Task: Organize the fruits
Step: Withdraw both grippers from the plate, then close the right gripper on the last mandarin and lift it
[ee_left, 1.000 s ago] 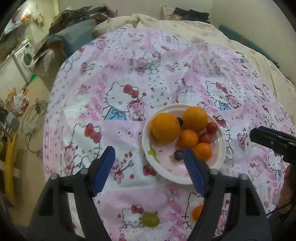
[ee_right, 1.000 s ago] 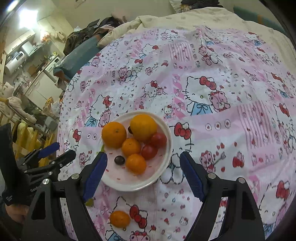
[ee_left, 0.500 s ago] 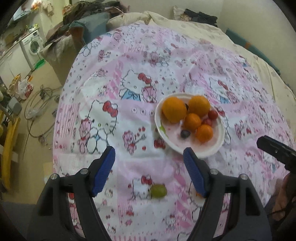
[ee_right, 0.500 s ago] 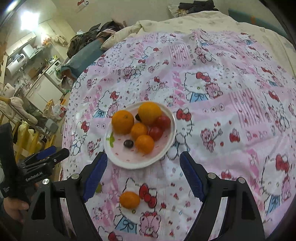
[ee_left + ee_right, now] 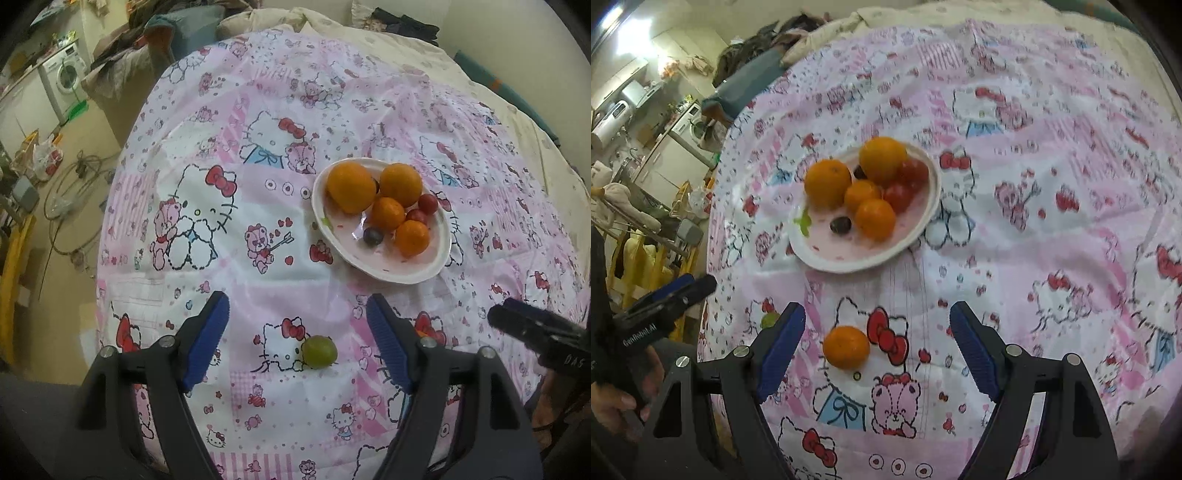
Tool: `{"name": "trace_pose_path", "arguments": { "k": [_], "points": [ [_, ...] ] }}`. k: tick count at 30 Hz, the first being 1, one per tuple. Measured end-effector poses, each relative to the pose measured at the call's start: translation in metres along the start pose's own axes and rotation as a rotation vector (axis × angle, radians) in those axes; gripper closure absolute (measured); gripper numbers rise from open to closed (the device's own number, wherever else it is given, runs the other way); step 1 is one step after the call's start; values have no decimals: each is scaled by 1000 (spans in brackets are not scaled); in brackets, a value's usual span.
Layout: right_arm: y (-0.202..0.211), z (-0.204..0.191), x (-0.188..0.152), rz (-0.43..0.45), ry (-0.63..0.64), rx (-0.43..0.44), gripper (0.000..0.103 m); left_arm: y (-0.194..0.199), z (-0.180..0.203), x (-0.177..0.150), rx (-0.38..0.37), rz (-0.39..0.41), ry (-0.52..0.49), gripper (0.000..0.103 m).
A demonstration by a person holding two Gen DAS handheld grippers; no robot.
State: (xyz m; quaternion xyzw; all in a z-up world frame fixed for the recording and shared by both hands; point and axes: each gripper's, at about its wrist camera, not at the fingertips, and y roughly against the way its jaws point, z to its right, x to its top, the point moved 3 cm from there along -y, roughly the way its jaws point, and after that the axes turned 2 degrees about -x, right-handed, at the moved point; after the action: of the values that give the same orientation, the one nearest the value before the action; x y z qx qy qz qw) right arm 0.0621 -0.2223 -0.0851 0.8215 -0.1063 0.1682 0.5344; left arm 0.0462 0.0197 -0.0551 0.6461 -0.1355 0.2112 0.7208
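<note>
**A:** Going left to right, what was out on the bed?

**B:** The left gripper (image 5: 297, 332) stood released, its jaws having just been opening wider, with a green fruit (image 5: 319, 351) lying on the patterned bedsheet (image 5: 207, 155) between its fingers, nearer the right one, and untouched. To the right and farther off sat the white plate (image 5: 439, 258), and right of the green fruit, near the front, a loose small orange (image 5: 846, 347).

**A:** And the right gripper?

**B:** The right gripper (image 5: 877, 343) was also released and empty, jaws wide. The loose orange lay between its fingers, closer to the left one, with no pad pressing on it.

**A:** What did the plate hold?

**B:** Two large oranges at the far side, two smaller ones nearer, two red fruits at the right, a dark grape near the front, and another dark one half hidden between the large oranges.

**A:** So how far along was it?

**B:** Most of it looked done, I'd judge. Only the green fruit and the loose orange were off the plate, each lined up with a gripper but neither gripped yet.
</note>
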Motion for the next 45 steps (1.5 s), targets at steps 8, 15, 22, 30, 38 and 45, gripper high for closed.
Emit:
{"name": "trace_pose_path", "arguments": {
  "k": [8, 15, 22, 30, 38, 45],
  "points": [
    [-33, 8, -11, -151, -68, 70, 21, -6, -8, 0, 7, -38, 36, 19],
    [-65, -26, -24, -250, 79, 48, 38, -7, -23, 0, 5, -54, 94, 19],
    [-90, -47, -33, -297, 189, -33, 56, -10, -32, -2, 20, -68, 94, 19],
    [-73, -47, -29, -241, 187, 0, 58, -34, -25, -12, 1, -151, 71, 20],
    [-35, -24, -8, -114, 95, -15, 58, -58, 3, -31, 13, -214, -17, 21],
    [-16, 8, -3, -65, 9, -33, 58, -85, 22, -38, 49, -264, -70, 35]
  ]
}}
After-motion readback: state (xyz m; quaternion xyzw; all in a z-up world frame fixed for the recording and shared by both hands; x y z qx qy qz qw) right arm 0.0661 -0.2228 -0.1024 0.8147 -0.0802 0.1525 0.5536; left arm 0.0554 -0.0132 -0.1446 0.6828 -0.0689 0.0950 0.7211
